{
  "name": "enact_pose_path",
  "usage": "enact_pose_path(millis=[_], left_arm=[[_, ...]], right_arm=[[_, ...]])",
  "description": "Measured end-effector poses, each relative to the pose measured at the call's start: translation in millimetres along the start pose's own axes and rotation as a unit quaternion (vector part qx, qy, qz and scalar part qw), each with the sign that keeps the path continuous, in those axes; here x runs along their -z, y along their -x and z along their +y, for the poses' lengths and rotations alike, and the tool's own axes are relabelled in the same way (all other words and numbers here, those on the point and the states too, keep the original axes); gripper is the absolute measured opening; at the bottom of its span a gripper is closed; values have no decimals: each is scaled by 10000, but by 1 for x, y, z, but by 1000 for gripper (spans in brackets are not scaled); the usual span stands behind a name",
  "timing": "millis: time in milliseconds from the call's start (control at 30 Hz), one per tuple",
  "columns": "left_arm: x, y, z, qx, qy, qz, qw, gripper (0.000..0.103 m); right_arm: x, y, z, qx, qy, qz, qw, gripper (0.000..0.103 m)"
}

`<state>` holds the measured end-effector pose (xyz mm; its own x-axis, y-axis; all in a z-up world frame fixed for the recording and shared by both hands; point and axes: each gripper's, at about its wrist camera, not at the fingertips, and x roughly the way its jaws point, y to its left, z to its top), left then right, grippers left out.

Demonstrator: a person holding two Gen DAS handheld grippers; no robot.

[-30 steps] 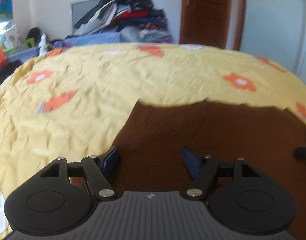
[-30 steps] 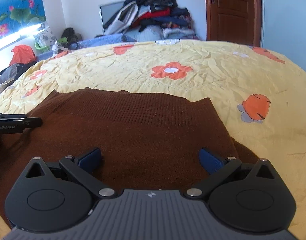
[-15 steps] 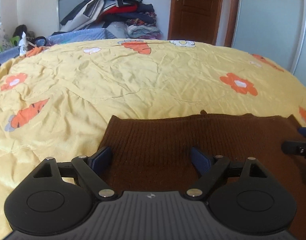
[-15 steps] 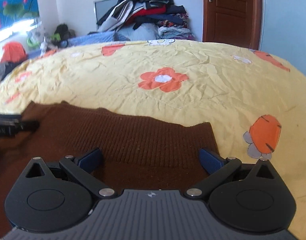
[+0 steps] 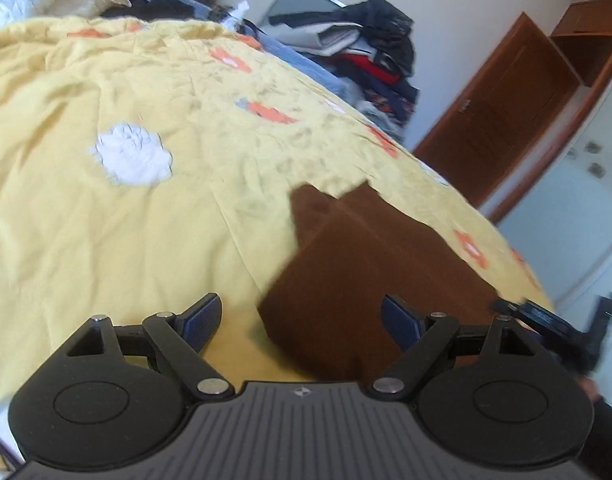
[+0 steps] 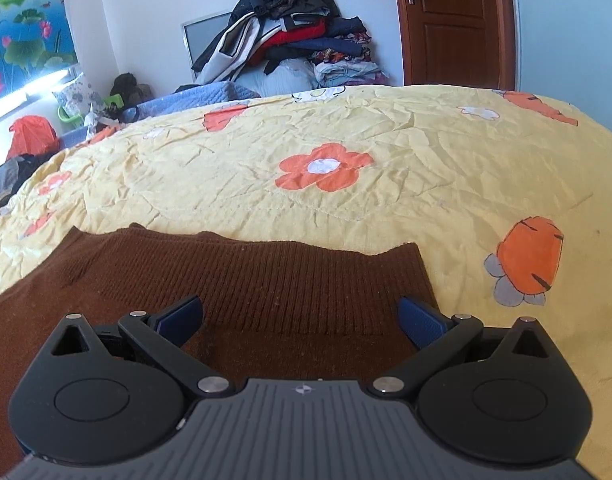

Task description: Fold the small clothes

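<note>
A brown knitted sweater (image 6: 266, 280) lies flat on the yellow bedspread (image 6: 386, 184), its ribbed hem towards the far side. My right gripper (image 6: 302, 320) hovers open over the hem near the sweater's right corner, with nothing pinched. In the tilted, blurred left wrist view the sweater (image 5: 370, 272) looks folded, with a corner poking out at its far end. My left gripper (image 5: 302, 322) stands open at the sweater's left edge, one pad over bare bedspread and the other over the knit. A black part of the right gripper (image 5: 546, 318) shows at the right edge.
A tall pile of clothes (image 6: 290, 40) stands beyond the bed's far edge, next to a wooden door (image 6: 454, 20). Bags and loose garments (image 6: 30, 140) clutter the far left. The bedspread carries orange flowers (image 6: 326, 168) and a white flower patch (image 5: 134, 156).
The left gripper swung left and rolled, from over the middle of the sweater to its left edge, with jaws wider than a second ago. It has left the right view. The right gripper drew nearer the hem.
</note>
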<state>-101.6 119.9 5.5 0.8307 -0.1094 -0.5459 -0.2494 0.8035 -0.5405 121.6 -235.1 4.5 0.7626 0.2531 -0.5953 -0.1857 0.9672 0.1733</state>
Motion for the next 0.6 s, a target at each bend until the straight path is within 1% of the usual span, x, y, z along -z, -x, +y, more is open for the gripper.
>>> enact_pose_path(millis=[67, 133, 167, 233, 267, 300, 333, 367, 400, 433, 467, 500, 533, 600], left_arm=[[1, -7, -3, 352, 171, 237, 9990, 88], [-1, -17, -7, 521, 455, 322, 9971, 88], [-4, -24, -5, 576, 712, 327, 9953, 87], [-12, -34, 2, 621, 1398, 322, 9877, 86], [-16, -39, 5, 605, 1678, 356, 9833, 74], [-17, -43, 8, 516, 1856, 429, 9803, 48], [-19, -49, 9, 383, 1941, 543, 9787, 40], [-20, -52, 8, 307, 1913, 574, 9794, 33], [-21, -54, 5, 219, 1813, 590, 9814, 32], [-22, -55, 1, 71, 1665, 596, 9842, 26], [-23, -55, -6, -132, 1432, 597, 9878, 18], [-24, -55, -15, -297, 1172, 573, 9910, 17], [-25, -55, -26, -428, 906, 536, 9935, 13], [-29, -53, -56, -549, 236, 379, 9975, 12]], right_arm=[[1, 1, -1, -21, -42, -23, 10000, 103], [2, 2, -1, -29, -72, -43, 10000, 103], [2, 2, -1, -32, -84, -50, 9999, 103], [3, 4, -1, -33, -119, -73, 9999, 103], [3, 4, -2, -42, -142, -86, 9999, 103], [4, 5, -2, -52, -167, -99, 9998, 103], [4, 6, -3, -69, -204, -115, 9997, 103], [4, 7, -4, -88, -230, -126, 9996, 103], [4, 7, -4, -108, -256, -138, 9995, 103], [4, 8, -5, -130, -282, -148, 9994, 103], [4, 8, -6, -159, -315, -160, 9992, 103], [4, 8, -7, -182, -349, -169, 9991, 103], [4, 9, -9, -220, -411, -180, 9987, 103], [2, 13, -17, -398, -688, -236, 9966, 103]])
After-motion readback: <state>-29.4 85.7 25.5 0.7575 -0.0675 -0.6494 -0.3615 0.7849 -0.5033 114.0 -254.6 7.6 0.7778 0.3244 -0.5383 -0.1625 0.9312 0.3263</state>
